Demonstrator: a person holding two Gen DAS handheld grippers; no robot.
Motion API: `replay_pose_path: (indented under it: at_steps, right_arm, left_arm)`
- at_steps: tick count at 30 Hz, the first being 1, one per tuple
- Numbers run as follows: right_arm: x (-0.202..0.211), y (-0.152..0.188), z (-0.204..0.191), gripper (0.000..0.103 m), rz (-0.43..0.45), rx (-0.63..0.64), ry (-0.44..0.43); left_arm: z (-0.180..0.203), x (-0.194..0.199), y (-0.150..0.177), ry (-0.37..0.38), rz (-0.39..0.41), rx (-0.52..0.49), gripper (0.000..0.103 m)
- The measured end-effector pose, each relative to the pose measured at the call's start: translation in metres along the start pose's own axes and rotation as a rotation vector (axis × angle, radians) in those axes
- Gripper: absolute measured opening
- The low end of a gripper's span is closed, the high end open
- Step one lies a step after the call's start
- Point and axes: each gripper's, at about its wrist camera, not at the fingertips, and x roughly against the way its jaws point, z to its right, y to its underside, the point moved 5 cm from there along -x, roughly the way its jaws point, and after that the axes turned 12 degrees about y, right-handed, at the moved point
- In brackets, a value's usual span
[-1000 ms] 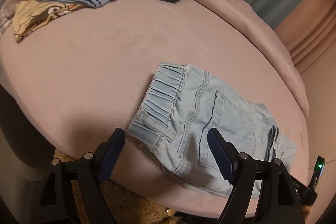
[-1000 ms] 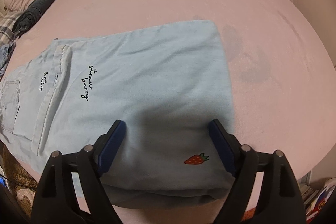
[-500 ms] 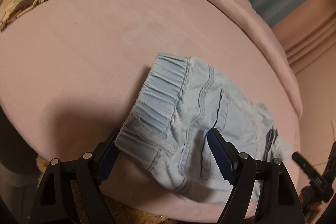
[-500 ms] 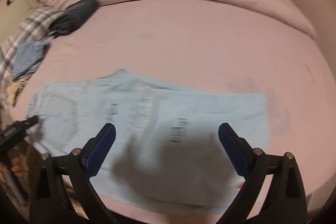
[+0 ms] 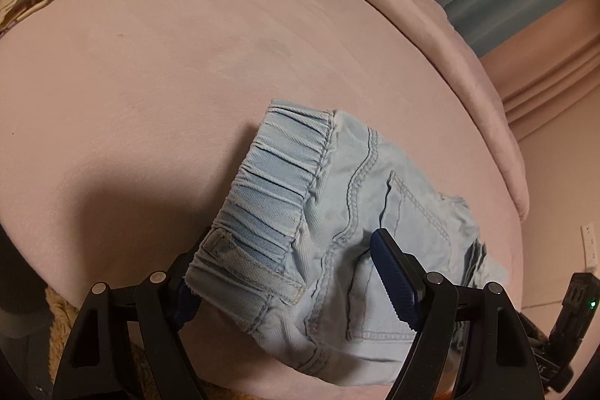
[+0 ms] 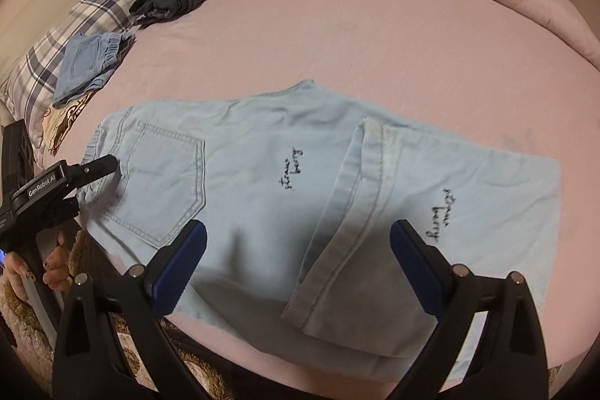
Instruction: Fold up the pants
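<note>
Left gripper (image 5: 288, 268): closing around pants (image 6: 262, 182) waistband, at bed (image 5: 131, 100) edge.
Right gripper (image 6: 298, 253): released, above pants.
Room: bare sheet beyond.

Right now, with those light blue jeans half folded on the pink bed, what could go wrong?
1. The left gripper straddles the waistband with jaws closing; it may pinch only the top layer, so the layers could separate when lifted.
2. The light blue jeans overhang the pink bed's near edge and could slide off.
3. The right gripper hovers open, holding nothing, so the folded-over leg hem could flop open.
</note>
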Motion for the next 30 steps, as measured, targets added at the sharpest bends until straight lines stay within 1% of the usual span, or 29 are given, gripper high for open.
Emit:
replay_pose_path:
  at_steps: [2,3,4,6,7,8,10,13,18,20,23,25,30]
  right_arm:
    - [-0.001,0.002,0.0,0.099,-0.007,-0.009,-0.011]
    - [-0.002,0.003,0.0,0.099,-0.01,-0.014,-0.016]
    - [-0.002,0.004,0.0,0.099,-0.011,-0.02,-0.022]
    - [-0.003,0.005,0.001,0.099,-0.016,-0.03,-0.036]
    - [-0.002,0.006,0.001,0.099,-0.018,-0.033,-0.039]
    - [-0.002,0.007,0.002,0.099,-0.02,-0.038,-0.041]
    - [0.0,0.008,0.004,0.099,-0.016,-0.044,-0.037]
    - [0.006,0.008,0.013,0.099,0.005,-0.052,-0.03]
    - [0.014,0.007,0.031,0.099,0.025,-0.097,-0.025]
    - [0.018,0.006,0.038,0.099,0.037,-0.114,-0.029]
    - [0.025,0.007,0.043,0.099,0.057,-0.13,-0.034]
    - [0.033,0.008,0.051,0.099,0.078,-0.145,-0.035]
    - [0.047,0.014,0.076,0.099,0.115,-0.206,-0.031]
  left_arm:
    - [-0.002,0.0,0.001,-0.046,-0.002,-0.012,0.06]
    - [-0.002,0.0,0.002,-0.062,-0.001,-0.016,0.056]
    - [-0.001,0.001,0.003,-0.055,-0.004,-0.019,0.049]
    - [-0.001,0.002,0.005,-0.047,-0.007,-0.003,0.045]
    - [0.0,0.003,0.006,-0.044,-0.01,0.008,0.04]
    - [0.002,0.005,0.006,-0.042,-0.01,0.016,0.038]
    - [0.01,0.012,0.006,-0.05,0.004,0.031,0.037]
    - [0.026,0.026,0.005,-0.042,0.031,0.006,0.034]
    - [0.071,0.051,0.0,0.037,0.063,-0.079,0.03]
    - [0.092,0.057,0.0,0.065,0.063,-0.126,0.029]
    - [0.116,0.06,0.0,0.092,0.062,-0.185,0.029]
    - [0.137,0.061,0.002,0.107,0.06,-0.241,0.029]
    - [0.177,0.053,0.011,0.151,0.021,-0.333,0.029]
